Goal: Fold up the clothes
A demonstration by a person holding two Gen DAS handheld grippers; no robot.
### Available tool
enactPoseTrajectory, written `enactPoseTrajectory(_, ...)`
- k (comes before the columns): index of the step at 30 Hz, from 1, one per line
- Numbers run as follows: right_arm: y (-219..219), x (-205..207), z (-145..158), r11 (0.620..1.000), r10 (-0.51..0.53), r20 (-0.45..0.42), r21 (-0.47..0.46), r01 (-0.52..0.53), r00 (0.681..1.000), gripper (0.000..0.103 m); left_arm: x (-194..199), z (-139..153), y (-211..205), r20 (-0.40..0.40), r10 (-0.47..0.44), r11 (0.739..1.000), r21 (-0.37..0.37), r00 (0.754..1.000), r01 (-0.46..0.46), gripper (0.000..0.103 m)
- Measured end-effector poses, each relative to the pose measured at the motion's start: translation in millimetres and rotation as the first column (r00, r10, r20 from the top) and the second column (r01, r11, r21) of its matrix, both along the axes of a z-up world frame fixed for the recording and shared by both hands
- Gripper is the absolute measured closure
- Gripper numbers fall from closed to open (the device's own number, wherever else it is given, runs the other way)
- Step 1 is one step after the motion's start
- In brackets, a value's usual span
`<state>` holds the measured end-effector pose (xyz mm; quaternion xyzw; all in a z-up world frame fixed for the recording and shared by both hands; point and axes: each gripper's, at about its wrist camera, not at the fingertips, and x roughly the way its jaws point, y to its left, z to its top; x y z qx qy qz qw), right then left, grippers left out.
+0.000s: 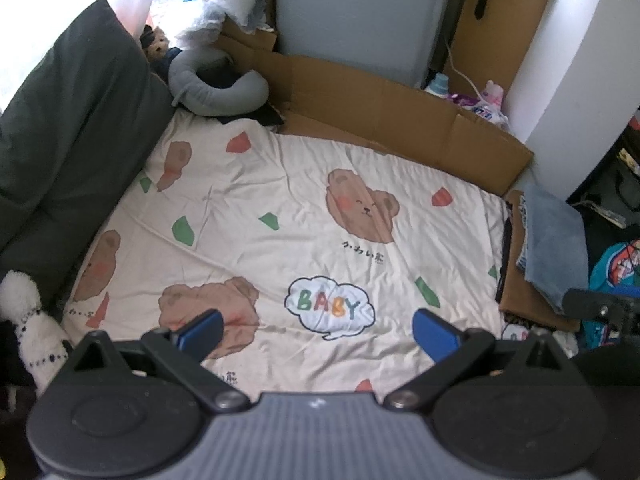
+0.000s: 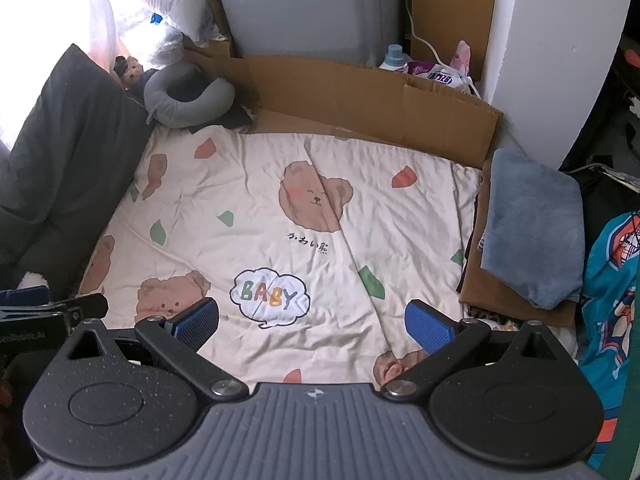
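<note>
A folded blue-grey garment lies on top of a stack of clothes at the bed's right edge, with a brown piece under it; the same blue garment shows at the right of the left wrist view. A teal printed garment hangs at the far right. My left gripper hovers open above the cream bear-print sheet, nothing between its blue pads. My right gripper is also open and empty above the sheet, left of the stack.
A dark grey cushion lines the left side. A grey neck pillow and a small teddy bear sit at the back left. Cardboard borders the far edge, with bottles behind. A white plush toy lies near left.
</note>
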<state>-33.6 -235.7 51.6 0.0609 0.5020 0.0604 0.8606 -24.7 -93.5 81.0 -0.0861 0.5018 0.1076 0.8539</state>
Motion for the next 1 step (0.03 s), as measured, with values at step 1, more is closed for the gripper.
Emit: enactPoseTrajectory(1,-0.1,0.0,0.1,1.0,0.0,0.0,-0.001,0.0,1.0,0.001,-0.1,0.0,-0.2,0.0,-0.002,1.0,0.001,1.0,0.002,0.001)
